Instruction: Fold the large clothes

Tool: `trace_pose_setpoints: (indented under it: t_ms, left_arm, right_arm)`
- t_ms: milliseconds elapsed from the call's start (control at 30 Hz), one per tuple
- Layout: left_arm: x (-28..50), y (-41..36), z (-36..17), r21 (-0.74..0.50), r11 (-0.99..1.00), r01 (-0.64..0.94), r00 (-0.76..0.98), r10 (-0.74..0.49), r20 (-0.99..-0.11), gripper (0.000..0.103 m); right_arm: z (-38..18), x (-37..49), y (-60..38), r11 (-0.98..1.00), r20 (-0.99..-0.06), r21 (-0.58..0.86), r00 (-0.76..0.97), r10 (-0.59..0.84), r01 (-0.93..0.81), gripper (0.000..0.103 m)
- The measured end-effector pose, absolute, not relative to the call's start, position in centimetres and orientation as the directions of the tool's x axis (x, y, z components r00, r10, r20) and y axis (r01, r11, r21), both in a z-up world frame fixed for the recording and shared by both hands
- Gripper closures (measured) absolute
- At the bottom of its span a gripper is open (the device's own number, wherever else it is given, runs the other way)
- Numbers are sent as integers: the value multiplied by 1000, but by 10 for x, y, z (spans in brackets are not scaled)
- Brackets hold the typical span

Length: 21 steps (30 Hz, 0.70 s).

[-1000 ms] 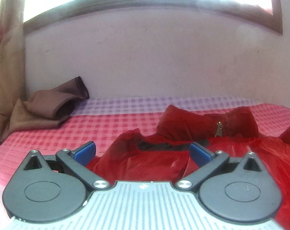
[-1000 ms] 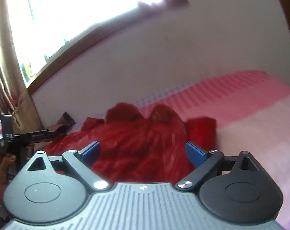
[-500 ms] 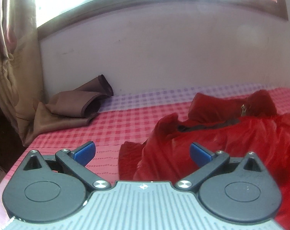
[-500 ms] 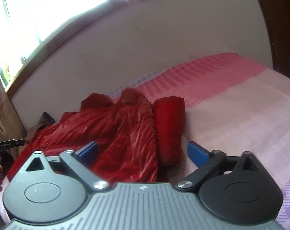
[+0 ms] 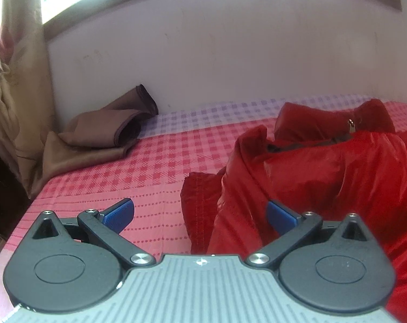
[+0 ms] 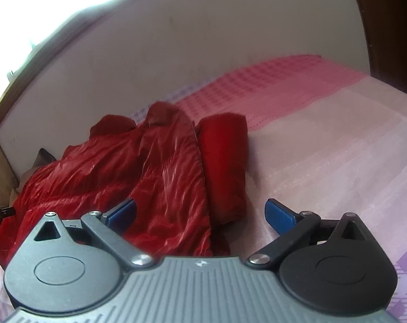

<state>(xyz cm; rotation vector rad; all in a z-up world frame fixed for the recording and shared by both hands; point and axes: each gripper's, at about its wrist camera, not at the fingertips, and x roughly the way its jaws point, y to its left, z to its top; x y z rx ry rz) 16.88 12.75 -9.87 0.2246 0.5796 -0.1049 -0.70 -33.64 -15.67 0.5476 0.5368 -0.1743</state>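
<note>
Red jacket, a shiny quilted shell, lies crumpled on the bed, collar and zip toward the wall. It looks light, soft and slippery, so a shallow pinch would likely slide off. Left tool and right tool both hang above it with jaws spread wide, gripping nothing. Best holds appear to be the stitched hem edge and the sleeve lying beside the body.
</note>
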Motion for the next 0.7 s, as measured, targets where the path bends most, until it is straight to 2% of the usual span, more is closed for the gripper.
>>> trace_pose_setpoints:
  t_ms: [233, 367, 567, 700]
  left_arm:
    - [174, 134, -104, 159, 965, 209, 812, -81, -578, 0]
    - [180, 142, -109, 105, 961, 254, 786, -142, -602, 0]
    - [195, 161, -117, -28, 944, 327, 718, -268, -642, 1]
    - [204, 172, -121, -140, 922, 360, 653, -356, -668, 10]
  right_arm:
    - [-166, 4, -336, 832, -553, 460, 833, -4, 310, 1]
    - [-167, 6, -335, 839, -550, 454, 835, -1, 300, 0]
    - [-169, 7, -334, 844, -546, 449, 838, 0, 293, 0]
    - [-169, 7, -333, 848, -540, 446, 842, -1, 287, 0]
